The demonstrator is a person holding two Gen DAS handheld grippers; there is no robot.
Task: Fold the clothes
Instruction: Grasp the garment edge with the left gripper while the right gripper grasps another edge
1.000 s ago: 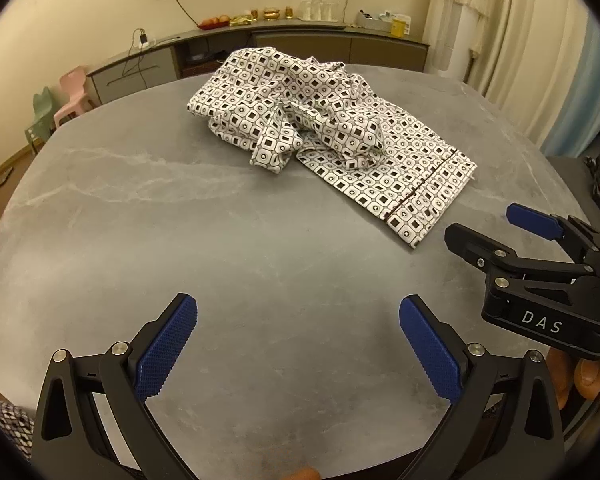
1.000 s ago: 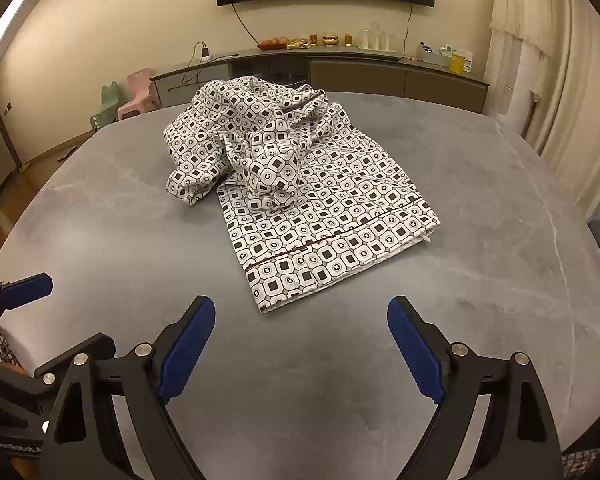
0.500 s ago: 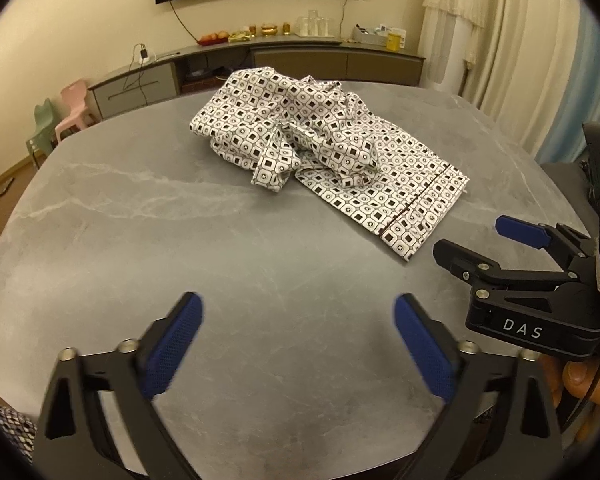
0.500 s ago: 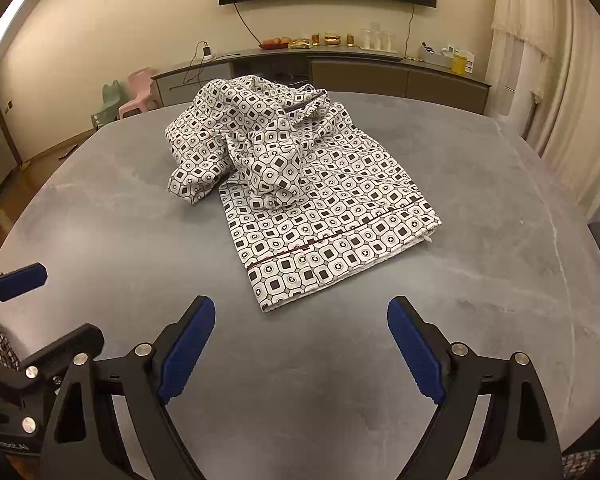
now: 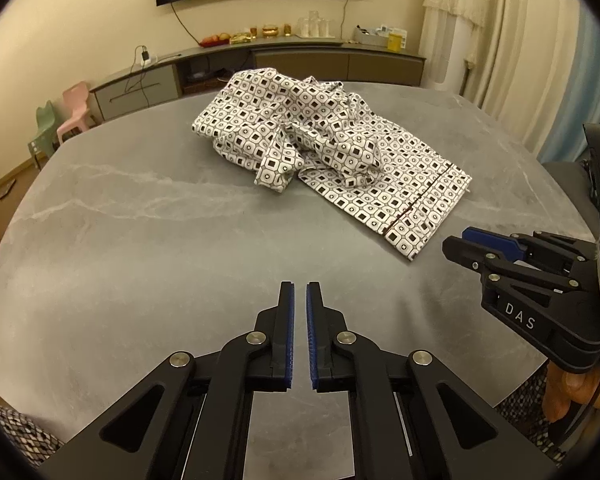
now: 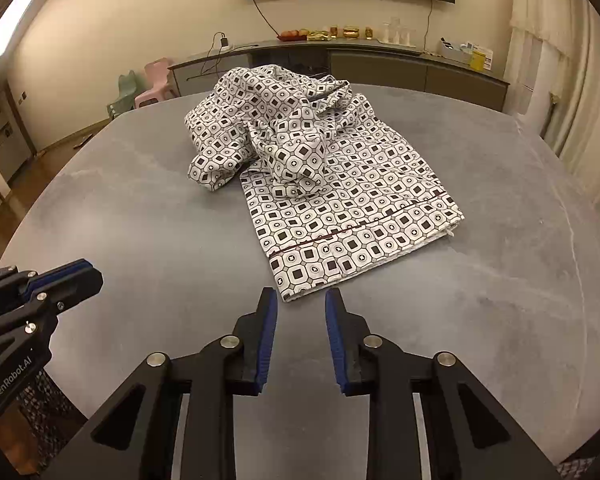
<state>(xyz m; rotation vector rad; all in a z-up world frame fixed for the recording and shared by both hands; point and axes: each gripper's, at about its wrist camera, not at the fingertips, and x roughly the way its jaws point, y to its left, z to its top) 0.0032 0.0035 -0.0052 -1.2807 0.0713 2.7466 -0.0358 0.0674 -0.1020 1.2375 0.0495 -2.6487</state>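
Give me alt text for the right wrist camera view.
A crumpled black-and-white patterned garment lies on a round grey table, its hem nearest the camera. The right gripper, narrowly open and empty, hovers just short of that hem; the left gripper shows at left.

— How is the left gripper [image 5: 299,292] sitting?
— It is hovering low at the near edge, its blue pads almost touching, gripping nothing.
— And the right gripper [image 6: 301,300]?
— It is hanging to the right of it, level with it, its fingers [image 6: 267,316] standing a narrow gap apart and empty. A hand [image 5: 572,394] is gripping its handle from below.
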